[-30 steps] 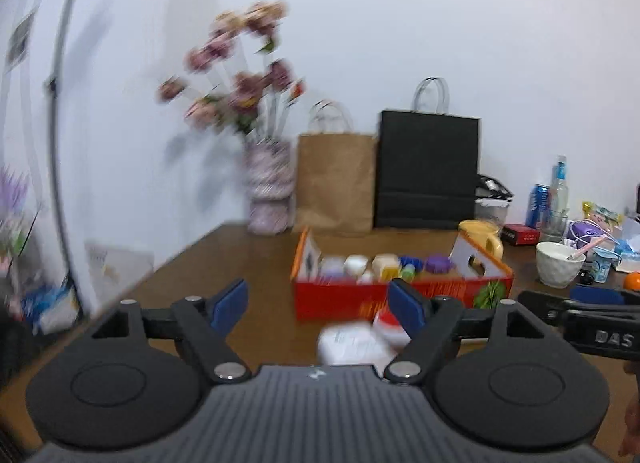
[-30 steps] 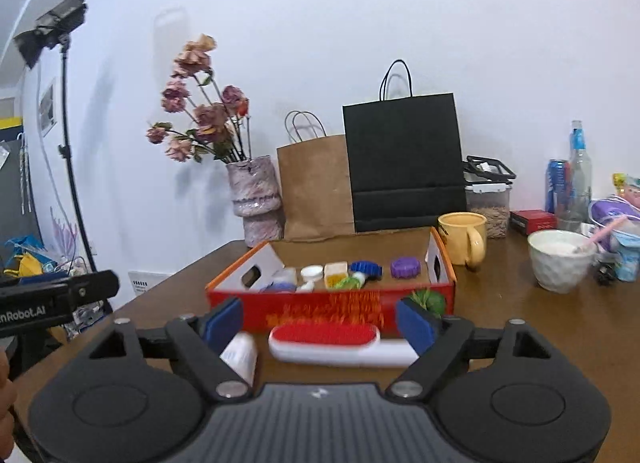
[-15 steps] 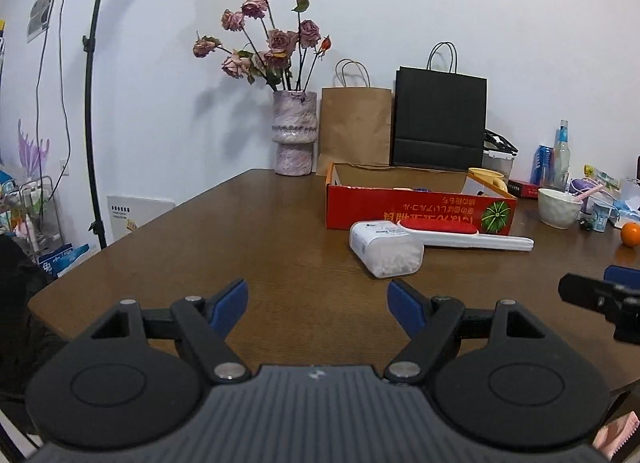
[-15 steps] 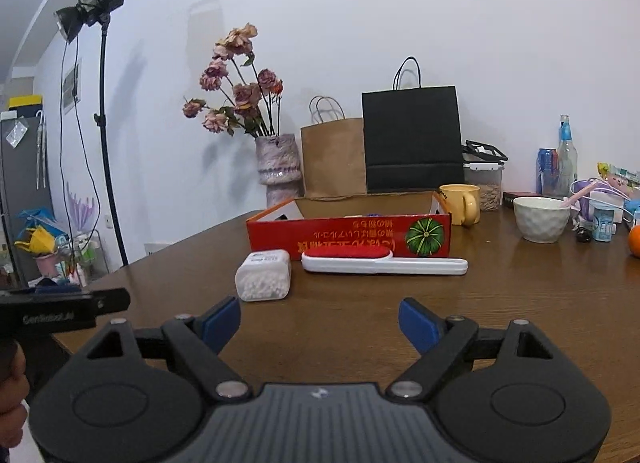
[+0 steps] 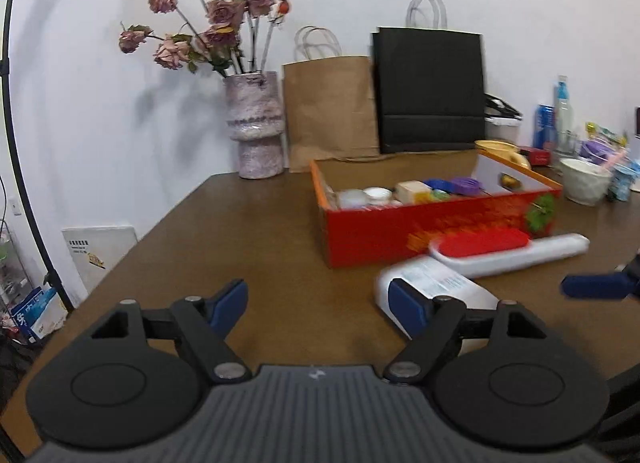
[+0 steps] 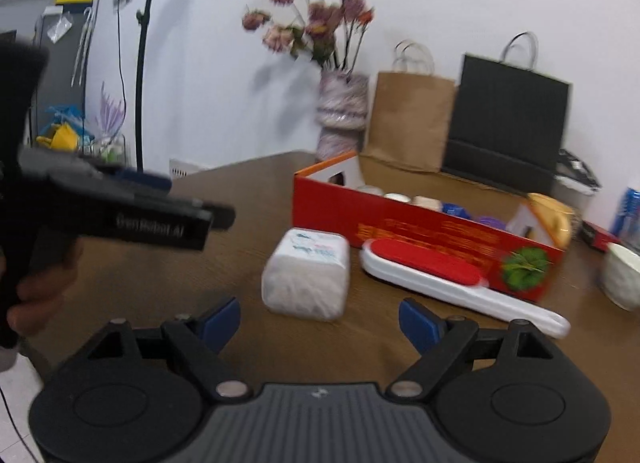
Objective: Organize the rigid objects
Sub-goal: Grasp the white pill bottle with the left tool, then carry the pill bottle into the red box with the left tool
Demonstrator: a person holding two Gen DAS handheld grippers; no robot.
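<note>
A red cardboard box (image 5: 432,223) (image 6: 424,229) holds several small items on the brown table (image 5: 248,247). In front of it lie a white lint brush with a red pad (image 5: 508,249) (image 6: 448,279) and a white plastic container of cotton swabs (image 5: 440,287) (image 6: 306,279). My left gripper (image 5: 318,301) is open and empty, low over the table, with the container by its right finger. My right gripper (image 6: 320,321) is open and empty, just short of the container. The left gripper also shows in the right wrist view (image 6: 120,203), and a right fingertip (image 5: 592,286) shows in the left wrist view.
A vase of dried roses (image 5: 256,123), a brown paper bag (image 5: 330,111) and a black bag (image 5: 430,89) stand at the back wall. A yellow mug (image 6: 554,219), a white bowl (image 5: 584,181), cans and bottles (image 5: 554,123) crowd the right side. A light stand (image 6: 144,55) is off the left edge.
Both grippers have moved forward over the table toward the box, so the container and brush are much closer. Both stay open.
</note>
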